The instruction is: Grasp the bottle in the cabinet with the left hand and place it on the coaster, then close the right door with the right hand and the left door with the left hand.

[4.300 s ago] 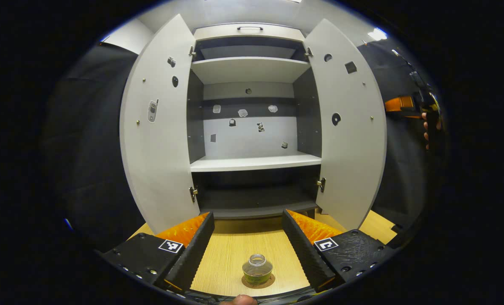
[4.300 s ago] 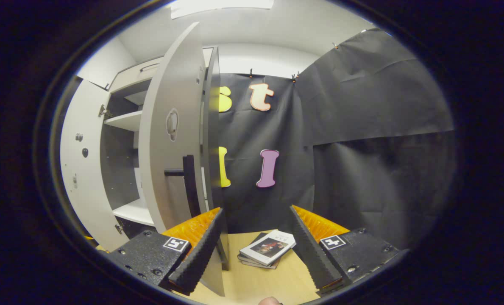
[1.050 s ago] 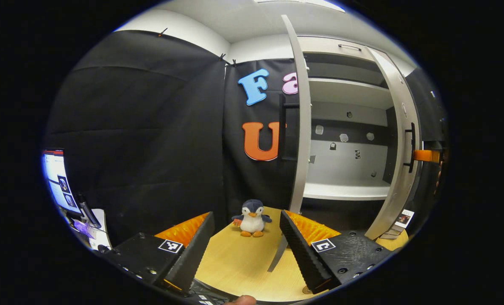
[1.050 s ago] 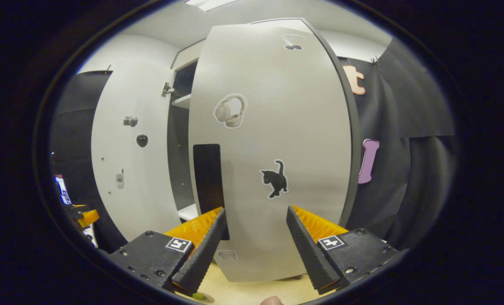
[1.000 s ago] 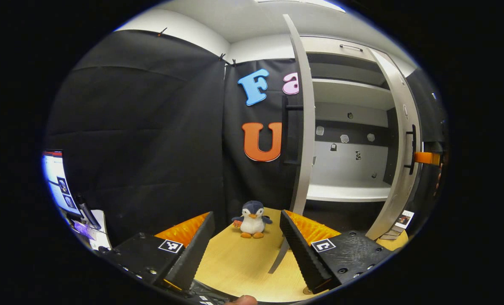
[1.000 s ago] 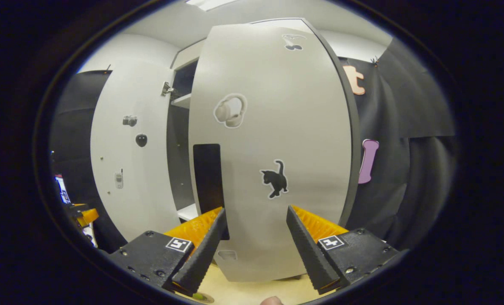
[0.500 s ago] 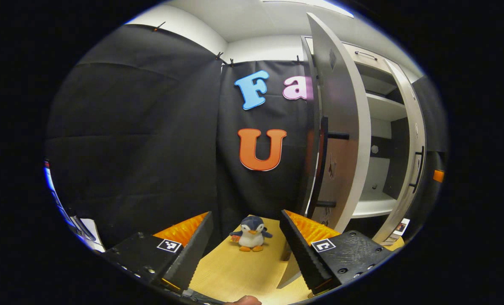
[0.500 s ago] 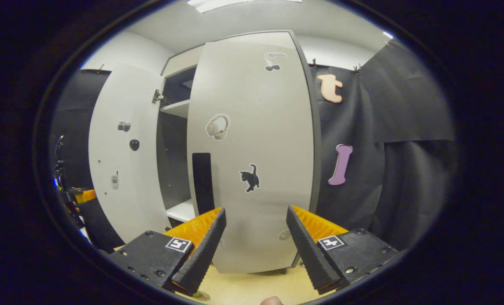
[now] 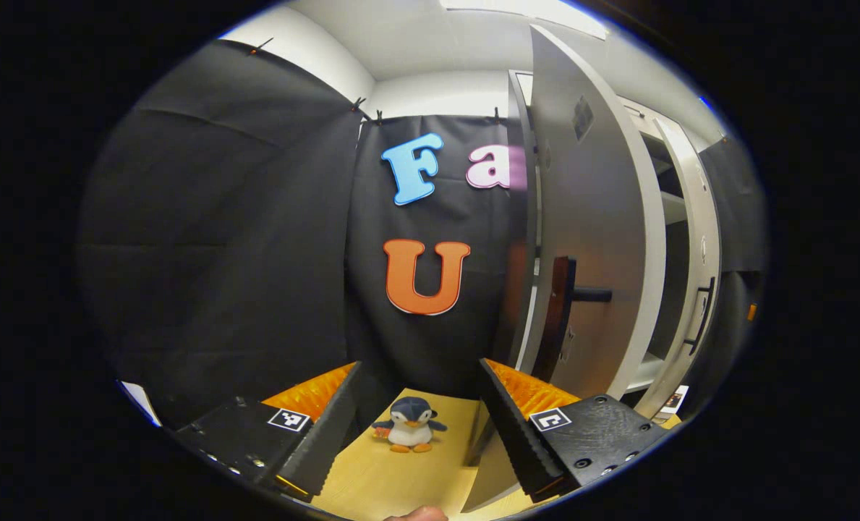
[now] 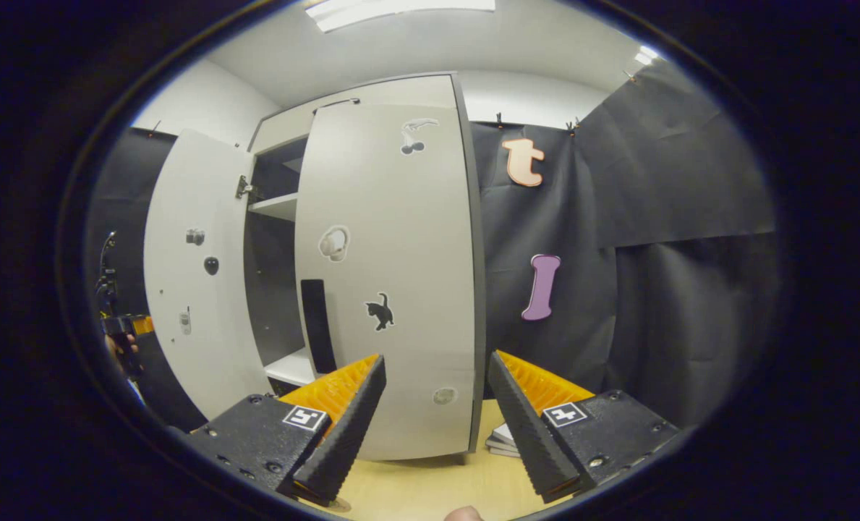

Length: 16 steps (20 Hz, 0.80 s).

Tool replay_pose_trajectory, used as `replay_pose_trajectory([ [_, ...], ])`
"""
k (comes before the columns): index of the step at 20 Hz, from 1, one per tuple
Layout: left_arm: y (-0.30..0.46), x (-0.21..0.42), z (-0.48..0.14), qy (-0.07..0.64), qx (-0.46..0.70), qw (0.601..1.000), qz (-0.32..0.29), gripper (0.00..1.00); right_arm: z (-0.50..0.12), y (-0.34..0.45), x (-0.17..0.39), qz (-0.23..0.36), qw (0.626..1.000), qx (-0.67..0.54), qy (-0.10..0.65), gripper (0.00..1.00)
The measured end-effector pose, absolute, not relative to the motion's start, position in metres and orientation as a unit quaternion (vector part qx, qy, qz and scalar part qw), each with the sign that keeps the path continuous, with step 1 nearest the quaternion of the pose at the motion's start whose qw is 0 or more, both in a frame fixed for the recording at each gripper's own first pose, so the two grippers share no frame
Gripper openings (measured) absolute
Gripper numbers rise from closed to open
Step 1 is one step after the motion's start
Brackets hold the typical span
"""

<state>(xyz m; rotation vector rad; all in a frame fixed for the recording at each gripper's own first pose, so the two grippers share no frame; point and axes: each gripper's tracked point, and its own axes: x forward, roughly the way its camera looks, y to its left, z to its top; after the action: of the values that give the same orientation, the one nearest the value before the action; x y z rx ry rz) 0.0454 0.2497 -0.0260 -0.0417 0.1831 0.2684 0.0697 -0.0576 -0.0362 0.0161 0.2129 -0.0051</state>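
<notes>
My left gripper (image 9: 421, 365) is open, with nothing between its fingers. It sits behind the outer face of the open left door (image 9: 592, 239), whose black handle (image 9: 565, 311) is just up and right of my right finger. The door's lower edge passes close by that finger. In the right gripper view the right door (image 10: 393, 275), with cat and headphone stickers, looks flush with the cabinet front. The left door (image 10: 187, 289) still stands wide open. My right gripper (image 10: 437, 358) is open, a short way back from the right door. The other gripper (image 10: 129, 325) shows far left in a hand.
A small penguin plush (image 9: 409, 425) stands on the wooden table (image 9: 372, 477) between my left fingers, against the black cloth wall. A stack of books (image 10: 502, 438) lies on the table by the cabinet's right corner. White shelves (image 10: 285, 367) show through the gap.
The right door has swung shut, and my right gripper has drawn back from it. My left gripper has moved round behind the left door, whose outer face and handle now show closer.
</notes>
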Motion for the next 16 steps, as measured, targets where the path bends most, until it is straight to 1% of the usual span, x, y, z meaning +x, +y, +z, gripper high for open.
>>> replay_pose_trajectory([
  [5, 0.246, 0.047, -0.021, 0.097, -0.023, 0.988, 0.115, 0.95, -0.037, -0.070, 0.064, -0.004, 0.994, 0.006, 0.108, 0.94],
  [6, 0.243, 0.045, -0.020, 0.097, -0.024, 0.989, 0.111, 0.94, -0.038, -0.070, 0.064, -0.001, 0.994, 0.007, 0.109, 0.90],
  [7, 0.242, 0.046, -0.020, 0.096, -0.023, 0.989, 0.114, 1.00, -0.040, -0.071, 0.063, 0.000, 0.994, 0.009, 0.110, 0.94],
  [8, 0.239, 0.046, -0.018, 0.096, -0.016, 0.988, 0.118, 0.80, -0.041, -0.071, 0.062, 0.003, 0.994, 0.011, 0.111, 0.94],
  [9, 0.237, 0.045, -0.017, 0.096, -0.007, 0.988, 0.120, 0.93, -0.041, -0.072, 0.062, 0.004, 0.994, 0.012, 0.112, 0.90],
  [10, 0.232, 0.042, -0.016, 0.096, 0.006, 0.988, 0.120, 0.93, -0.040, -0.072, 0.060, 0.008, 0.994, 0.013, 0.110, 0.94],
  [13, 0.219, 0.039, -0.015, 0.098, 0.027, 0.989, 0.110, 0.93, -0.041, -0.074, 0.060, 0.012, 0.994, 0.015, 0.109, 0.94],
  [15, 0.213, 0.040, -0.014, 0.100, 0.021, 0.990, 0.102, 0.92, -0.042, -0.076, 0.060, 0.015, 0.994, 0.021, 0.109, 0.94],
  [16, 0.208, 0.039, -0.015, 0.099, 0.017, 0.990, 0.099, 0.92, -0.043, -0.076, 0.060, 0.017, 0.993, 0.025, 0.111, 0.90],
])
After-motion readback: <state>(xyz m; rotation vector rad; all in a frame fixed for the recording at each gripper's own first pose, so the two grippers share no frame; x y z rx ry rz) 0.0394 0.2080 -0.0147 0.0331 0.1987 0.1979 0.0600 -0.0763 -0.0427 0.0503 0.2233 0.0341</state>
